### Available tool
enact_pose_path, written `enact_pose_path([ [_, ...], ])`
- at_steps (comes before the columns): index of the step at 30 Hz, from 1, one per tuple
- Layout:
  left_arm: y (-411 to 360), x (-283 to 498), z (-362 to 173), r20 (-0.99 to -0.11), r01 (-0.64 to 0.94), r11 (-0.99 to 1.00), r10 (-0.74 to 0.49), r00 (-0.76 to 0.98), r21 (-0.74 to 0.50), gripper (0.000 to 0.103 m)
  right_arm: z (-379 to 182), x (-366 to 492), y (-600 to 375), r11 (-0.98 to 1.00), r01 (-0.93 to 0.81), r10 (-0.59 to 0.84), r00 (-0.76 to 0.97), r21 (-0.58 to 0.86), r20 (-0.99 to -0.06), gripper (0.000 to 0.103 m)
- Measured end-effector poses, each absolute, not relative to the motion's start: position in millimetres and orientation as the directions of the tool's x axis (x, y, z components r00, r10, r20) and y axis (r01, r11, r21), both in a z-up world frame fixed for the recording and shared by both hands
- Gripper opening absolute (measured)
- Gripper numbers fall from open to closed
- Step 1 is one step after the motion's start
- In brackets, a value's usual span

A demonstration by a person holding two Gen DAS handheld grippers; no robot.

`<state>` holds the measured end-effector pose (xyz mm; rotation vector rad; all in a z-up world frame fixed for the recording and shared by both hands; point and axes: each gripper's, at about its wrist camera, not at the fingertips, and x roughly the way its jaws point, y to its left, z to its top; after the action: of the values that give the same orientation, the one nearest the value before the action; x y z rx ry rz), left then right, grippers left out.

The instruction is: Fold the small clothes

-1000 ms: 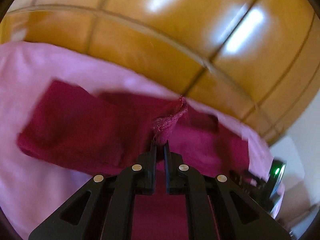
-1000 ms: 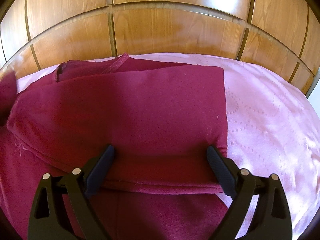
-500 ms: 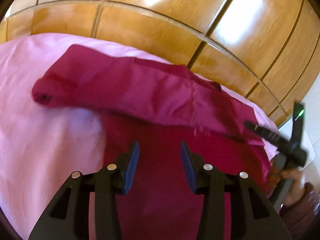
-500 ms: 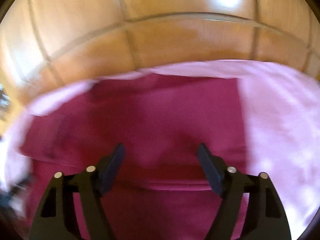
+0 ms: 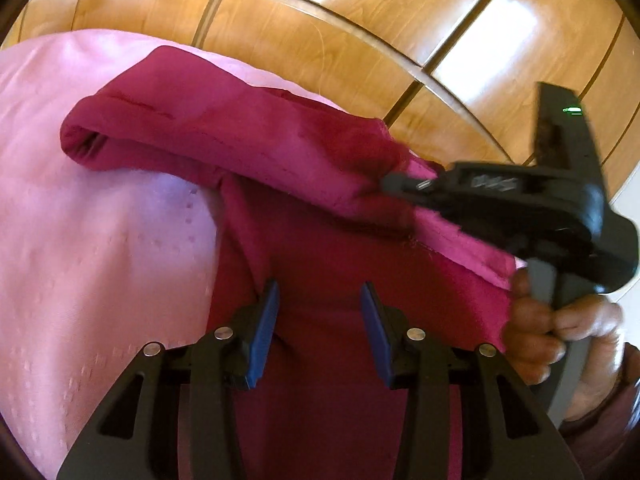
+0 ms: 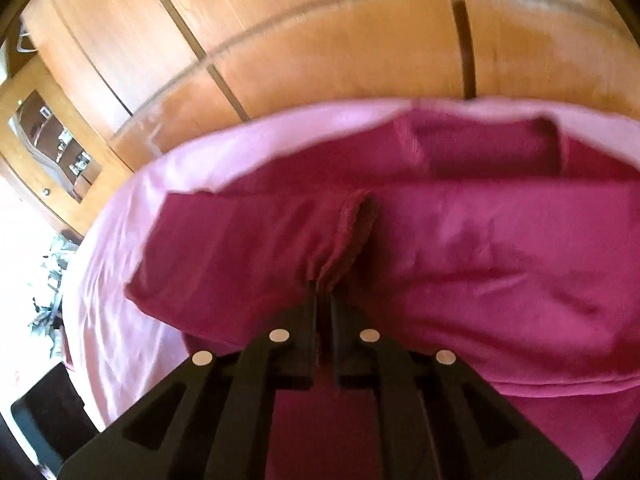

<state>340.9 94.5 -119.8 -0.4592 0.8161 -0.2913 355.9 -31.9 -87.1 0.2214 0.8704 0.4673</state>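
Since the earlier frame, the right gripper [image 6: 323, 294] has been clenched on a fold of the crimson knit garment [image 5: 320, 264], spread lengthwise along the pink bedsheet's [image 5: 100, 240] headboard edge; the left gripper [image 5: 318, 312] is held half-open, empty, just above its near portion.

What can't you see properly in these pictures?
- The garment: both views cut it off at the lower edge and the grippers cover part of it, so what kind it is stays unclear.
- Right gripper: the fabric bunched in its shut jaws hides the tips; the right view is blurred.
- Shelf at the left edge of the right view: its items are too small.
- Hand: partly cut off in the left view.
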Motion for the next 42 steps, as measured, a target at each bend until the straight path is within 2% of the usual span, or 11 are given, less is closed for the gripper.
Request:
enact_pose_path([
  [6,95.1,341.8,-120.6,-0.625,0.075,0.858,-0.427,0.654,-0.507,0.042,-36.1,347.1,-96.4,0.863,-0.261,0.487,0.658,0.432,-0.575,0.004],
  [11,93.9,341.2,-119.0,-0.631,0.073,0.864,-0.419,0.653,-0.499,0.042,-28.0,339.3,-155.1,0.885,-0.182,0.416,0.719,0.428,-0.556,0.004],
  [23,92.7,346.7,-112.4,-0.661,0.056,0.876,-0.401,0.634,-0.478,0.042,-127.0,351.7,-254.6,0.87,0.152,0.274,0.643,0.469,-0.715,0.004],
  [28,87.1,340.9,-95.1,-0.698,0.08,0.914,-0.357,0.621,-0.397,0.042,-143.7,353.4,-264.2,0.869,0.162,0.27,0.636,0.468,-0.723,0.004],
  [31,92.9,335.6,-74.2,-0.667,0.111,0.92,-0.352,0.657,-0.376,0.042,-141.9,353.1,-268.1,0.88,0.155,0.261,0.632,0.449,-0.729,0.005],
  [35,93.9,348.0,-41.7,-0.597,0.145,0.914,-0.361,0.716,-0.378,0.042,-129.1,342.1,-270.3,0.905,0.153,0.212,0.648,0.397,-0.732,0.016],
  [36,91.0,353.3,-36.6,-0.59,0.149,0.916,-0.357,0.724,-0.371,0.042,-123.8,338.0,-270.8,0.908,0.152,0.201,0.662,0.391,-0.722,0.034],
  [37,84.9,362.0,-30.5,-0.583,0.164,0.919,-0.357,0.73,-0.358,0.042,-117.7,332.4,-272.6,0.911,0.147,0.188,0.681,0.385,-0.707,0.045],
  [42,63.0,395.3,-36.9,-0.611,0.19,0.932,-0.348,0.711,-0.309,0.042,-95.4,316.5,-248.6,0.942,0.033,0.212,0.711,0.333,-0.67,0.044],
])
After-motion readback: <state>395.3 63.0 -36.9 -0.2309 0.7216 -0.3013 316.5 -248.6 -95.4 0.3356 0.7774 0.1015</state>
